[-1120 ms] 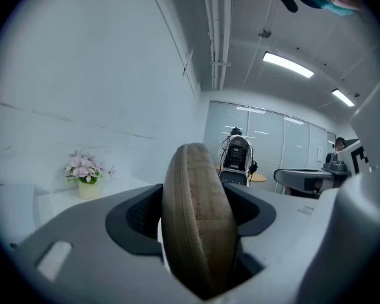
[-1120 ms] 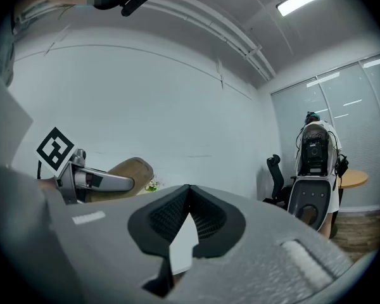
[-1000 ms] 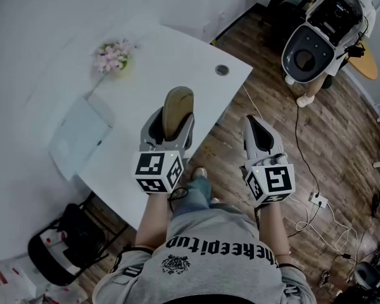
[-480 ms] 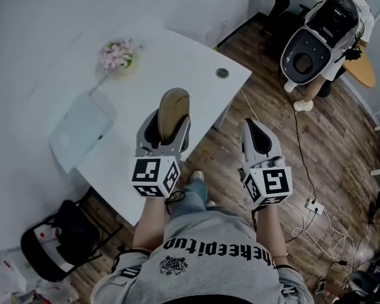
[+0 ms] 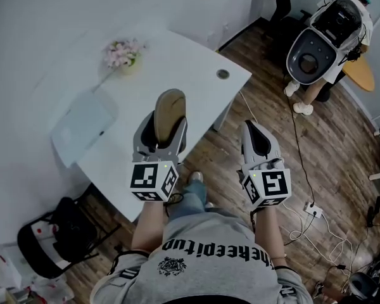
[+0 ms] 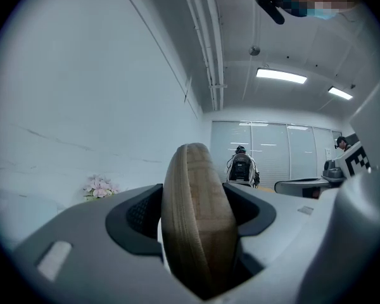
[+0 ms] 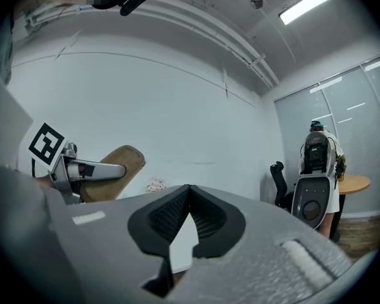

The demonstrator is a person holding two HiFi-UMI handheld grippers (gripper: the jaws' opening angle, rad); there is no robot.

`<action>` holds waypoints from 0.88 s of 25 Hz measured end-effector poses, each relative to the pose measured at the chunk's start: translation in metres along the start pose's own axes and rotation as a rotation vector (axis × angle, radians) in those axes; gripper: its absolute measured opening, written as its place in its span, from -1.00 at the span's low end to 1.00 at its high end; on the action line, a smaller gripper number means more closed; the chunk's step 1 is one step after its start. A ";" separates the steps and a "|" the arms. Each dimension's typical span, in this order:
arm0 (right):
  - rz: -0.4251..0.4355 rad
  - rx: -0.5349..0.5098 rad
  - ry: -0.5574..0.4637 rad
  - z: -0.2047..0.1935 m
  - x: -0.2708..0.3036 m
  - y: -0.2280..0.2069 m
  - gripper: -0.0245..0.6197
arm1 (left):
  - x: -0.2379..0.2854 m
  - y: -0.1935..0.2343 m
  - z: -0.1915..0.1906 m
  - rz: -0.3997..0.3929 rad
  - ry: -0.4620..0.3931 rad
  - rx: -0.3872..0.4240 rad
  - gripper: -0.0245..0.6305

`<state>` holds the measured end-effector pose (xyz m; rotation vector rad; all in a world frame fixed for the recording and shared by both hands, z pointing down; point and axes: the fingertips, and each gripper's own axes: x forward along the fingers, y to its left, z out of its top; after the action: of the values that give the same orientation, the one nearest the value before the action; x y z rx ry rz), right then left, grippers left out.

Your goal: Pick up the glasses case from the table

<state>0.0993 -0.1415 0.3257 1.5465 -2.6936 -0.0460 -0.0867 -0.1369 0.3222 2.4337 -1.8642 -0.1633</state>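
Now, left claw (image 5: pixel 159 128) is clamped on the lower end of the tan, woven oval glasses case (image 5: pixel 169 106). The case stands upright between the jaws and looks lifted clear of the white bench (image 5: pixel 177 56), so the pick seems made. The grip runs across its narrow sides, likely so it can't slip. Right claw (image 5: pixel 258 138) is closed on nothing, parked aside over the wooden floor (image 5: pixel 316 138), out of the way.
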 end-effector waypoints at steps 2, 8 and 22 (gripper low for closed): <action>0.002 0.002 -0.002 0.000 -0.002 0.002 -0.91 | -0.004 0.000 0.002 0.003 -0.010 0.001 0.04; 0.007 0.002 -0.003 0.001 -0.007 0.007 -0.91 | -0.014 -0.001 0.007 0.007 -0.030 0.011 0.04; 0.008 -0.005 -0.013 0.006 -0.008 0.007 -0.91 | -0.017 -0.005 0.015 0.003 -0.049 0.022 0.04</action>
<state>0.0964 -0.1311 0.3198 1.5392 -2.7075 -0.0626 -0.0885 -0.1192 0.3075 2.4631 -1.8997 -0.2047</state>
